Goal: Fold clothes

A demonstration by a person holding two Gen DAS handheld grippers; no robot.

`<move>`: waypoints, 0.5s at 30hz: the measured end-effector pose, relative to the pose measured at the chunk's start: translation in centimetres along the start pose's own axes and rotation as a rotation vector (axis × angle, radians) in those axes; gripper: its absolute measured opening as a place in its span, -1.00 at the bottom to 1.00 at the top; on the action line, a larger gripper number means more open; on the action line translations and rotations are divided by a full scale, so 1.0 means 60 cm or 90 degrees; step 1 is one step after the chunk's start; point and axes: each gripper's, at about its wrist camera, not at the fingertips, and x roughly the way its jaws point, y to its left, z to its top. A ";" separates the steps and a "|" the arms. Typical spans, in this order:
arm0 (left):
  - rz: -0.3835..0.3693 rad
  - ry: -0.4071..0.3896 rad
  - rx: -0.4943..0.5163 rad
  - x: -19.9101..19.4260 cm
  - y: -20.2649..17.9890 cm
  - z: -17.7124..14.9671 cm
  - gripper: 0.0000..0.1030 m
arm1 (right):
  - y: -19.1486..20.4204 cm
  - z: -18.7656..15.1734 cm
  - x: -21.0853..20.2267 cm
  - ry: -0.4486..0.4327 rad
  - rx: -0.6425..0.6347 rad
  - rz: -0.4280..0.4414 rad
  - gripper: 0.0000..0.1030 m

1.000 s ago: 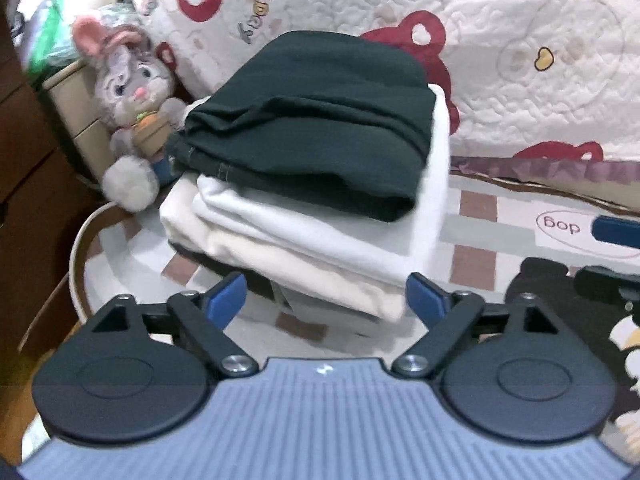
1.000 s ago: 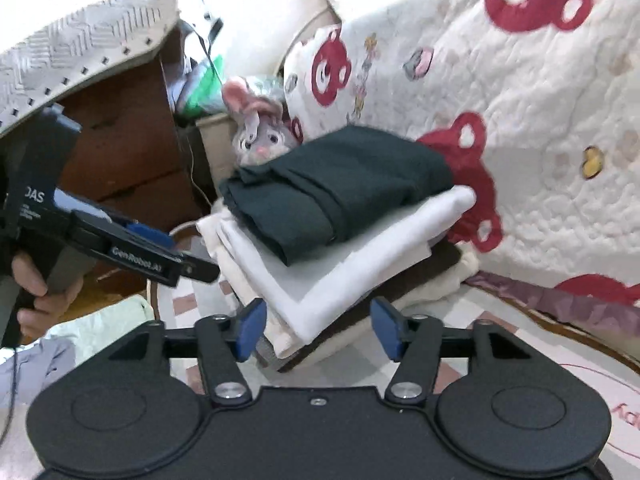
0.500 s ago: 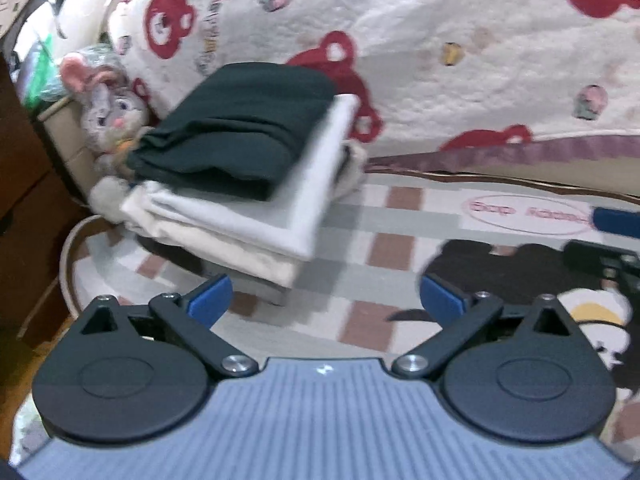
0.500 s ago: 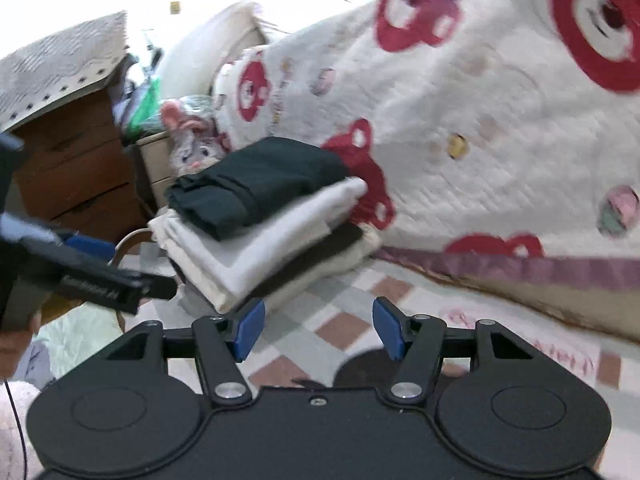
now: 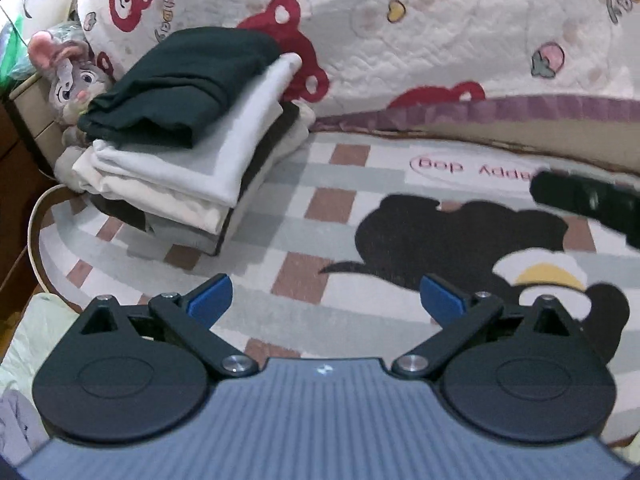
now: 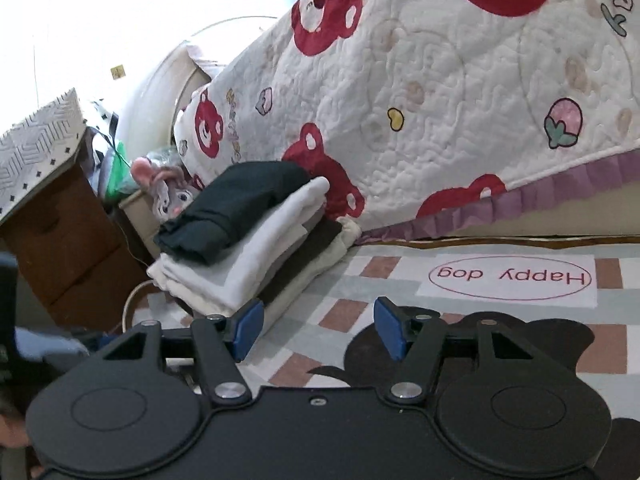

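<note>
Dark green garment [image 5: 188, 80] folded on top of a stack of folded clothes [image 5: 192, 168], white and cream layers beneath, one dark layer lower down; stack resting on the checked floor mat [image 5: 280, 208] at its far left corner, against the bear-print quilt [image 5: 420, 28] hanging off the bed. Grey plush rabbit [image 5: 68, 80] just behind the stack, beside a brown wooden dresser [image 6: 68, 256]. Left gripper [image 5: 324, 300] low over the mat, blue fingers [image 5: 210, 298] spread wide, released, nothing between them. Right gripper [image 6: 318, 330] likewise over the mat, fingers [image 6: 248, 328] parted and empty, left one just before the stack's near edge. "Happy dog" label [image 6: 508, 278] on the mat to the right, well apart from the stack
</note>
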 end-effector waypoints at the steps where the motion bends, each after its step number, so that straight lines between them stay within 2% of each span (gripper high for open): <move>1: 0.001 0.001 -0.002 -0.001 0.001 -0.002 0.98 | 0.003 0.000 0.000 0.000 -0.010 0.002 0.28; 9: 0.004 0.007 -0.005 -0.006 0.013 -0.006 0.98 | 0.035 0.001 0.004 0.008 -0.072 0.026 0.28; 15: 0.007 -0.001 0.005 -0.010 0.021 -0.007 0.98 | 0.047 -0.003 0.006 0.013 -0.081 0.048 0.29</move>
